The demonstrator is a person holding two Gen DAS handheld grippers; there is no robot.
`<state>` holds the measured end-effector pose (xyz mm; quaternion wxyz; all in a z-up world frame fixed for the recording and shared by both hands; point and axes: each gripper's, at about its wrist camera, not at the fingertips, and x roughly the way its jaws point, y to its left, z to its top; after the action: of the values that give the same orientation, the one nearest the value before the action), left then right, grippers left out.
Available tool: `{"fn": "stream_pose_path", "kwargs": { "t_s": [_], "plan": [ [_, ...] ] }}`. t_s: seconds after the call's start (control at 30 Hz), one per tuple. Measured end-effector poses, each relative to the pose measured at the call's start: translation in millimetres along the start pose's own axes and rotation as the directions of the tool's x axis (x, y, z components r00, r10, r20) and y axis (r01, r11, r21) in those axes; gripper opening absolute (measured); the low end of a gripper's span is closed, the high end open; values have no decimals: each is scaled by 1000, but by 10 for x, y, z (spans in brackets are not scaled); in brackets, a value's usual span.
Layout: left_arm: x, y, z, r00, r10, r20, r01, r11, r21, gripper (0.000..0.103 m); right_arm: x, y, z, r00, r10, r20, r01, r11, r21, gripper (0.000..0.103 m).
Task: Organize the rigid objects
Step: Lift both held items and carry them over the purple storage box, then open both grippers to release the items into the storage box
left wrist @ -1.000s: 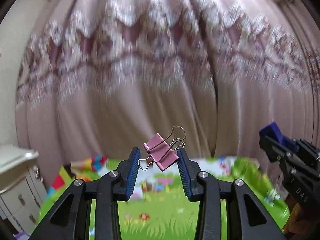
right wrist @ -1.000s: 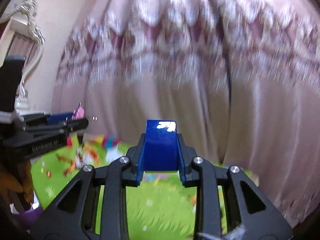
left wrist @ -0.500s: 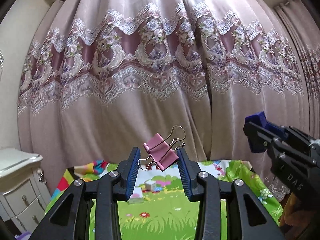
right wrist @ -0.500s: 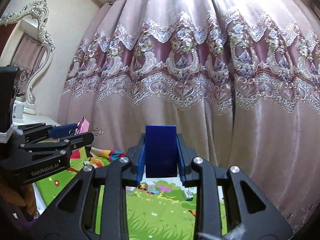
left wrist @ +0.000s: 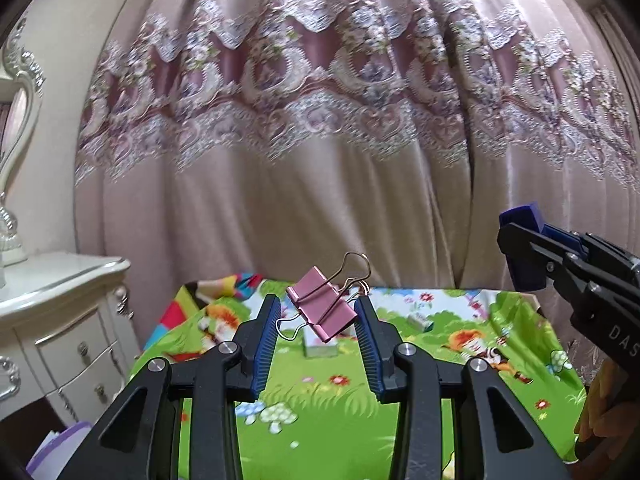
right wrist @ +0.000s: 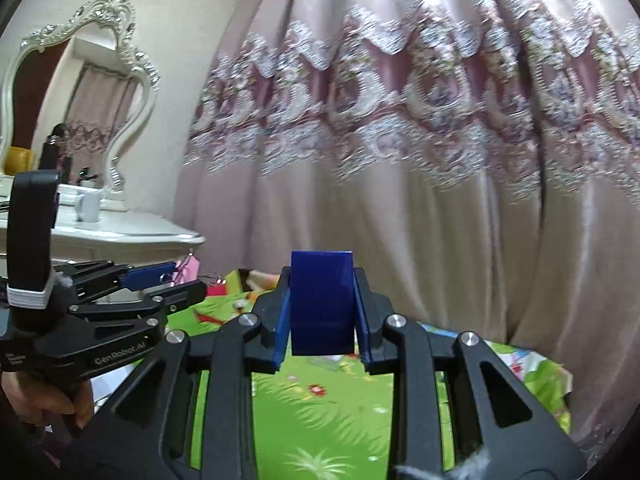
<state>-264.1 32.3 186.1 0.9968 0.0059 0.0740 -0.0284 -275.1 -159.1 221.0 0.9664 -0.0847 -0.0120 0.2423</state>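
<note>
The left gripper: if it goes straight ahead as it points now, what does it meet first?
Probably nothing near. The left gripper, shut on the pink metal binder clip, points over the green cartoon-printed mat toward the pink lace-banded curtain; depth is unclear.

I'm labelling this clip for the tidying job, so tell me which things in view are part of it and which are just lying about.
Part of the job:
- pink binder clip, clamped in the left hand-held gripper
- blue block, clamped in the right hand-held gripper
- small pieces on the cartoon mat, too blurred to name

Just lying about:
- patterned curtain
- white dresser
- ornate mirror
</note>
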Motion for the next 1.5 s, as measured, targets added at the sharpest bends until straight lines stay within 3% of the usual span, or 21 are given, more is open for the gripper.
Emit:
{"fn": "stream_pose_path", "kwargs": {
  "t_s": [0.27, 0.47, 0.67, 0.87, 0.93, 1.13, 1.3, 1.33, 1.4, 1.43, 1.47, 1.5],
  "plan": [
    [-100, 380, -201, 996, 67, -59, -70, 996, -51, 39, 209, 320, -43, 986, 153, -71, -153, 988, 10, 31],
    [-204, 680, -351, 988, 120, -101, -129, 988, -83, 39, 366, 585, -98, 955, 266, -131, -265, 964, 27, 31],
    [-290, 1035, -628, 966, 179, -188, -207, 969, -138, 39, 612, 1060, -238, 872, 426, -239, -428, 902, 47, 31],
    [-400, 1446, -978, 926, 243, -288, -308, 929, -206, 39, 762, 1599, -478, 767, 540, -347, -565, 825, 35, 31],
    [-452, 1577, -1089, 913, 260, -314, -338, 913, -230, 39, 806, 1775, -546, 739, 556, -380, -598, 801, 10, 31],
    [-545, 1849, -1271, 885, 302, -355, -404, 876, -263, 38, 879, 2157, -689, 683, 591, -430, -667, 744, -37, 31],
    [-631, 2067, -1386, 867, 325, -377, -446, 844, -298, 38, 992, 2423, -820, 620, 614, -488, -715, 698, -31, 31],
    [-656, 2098, -1402, 867, 324, -379, -447, 841, -304, 38, 1021, 2477, -861, 599, 620, -506, -727, 686, -20, 31],
    [-712, 2174, -1454, 864, 328, -382, -458, 827, -326, 41, 1057, 2541, -913, 568, 634, -524, -743, 669, 4, 31],
    [-743, 2223, -1495, 860, 331, -388, -468, 814, -345, 51, 1078, 2583, -951, 544, 646, -535, -757, 653, 18, 32],
    [-756, 2250, -1517, 858, 331, -392, -474, 805, -358, 70, 1078, 2611, -971, 530, 652, -542, -766, 643, 25, 32],
    [-787, 2301, -1569, 852, 336, -401, -489, 784, -382, 79, 1083, 2643, -998, 516, 656, -552, -774, 632, 27, 40]
  ]
}}
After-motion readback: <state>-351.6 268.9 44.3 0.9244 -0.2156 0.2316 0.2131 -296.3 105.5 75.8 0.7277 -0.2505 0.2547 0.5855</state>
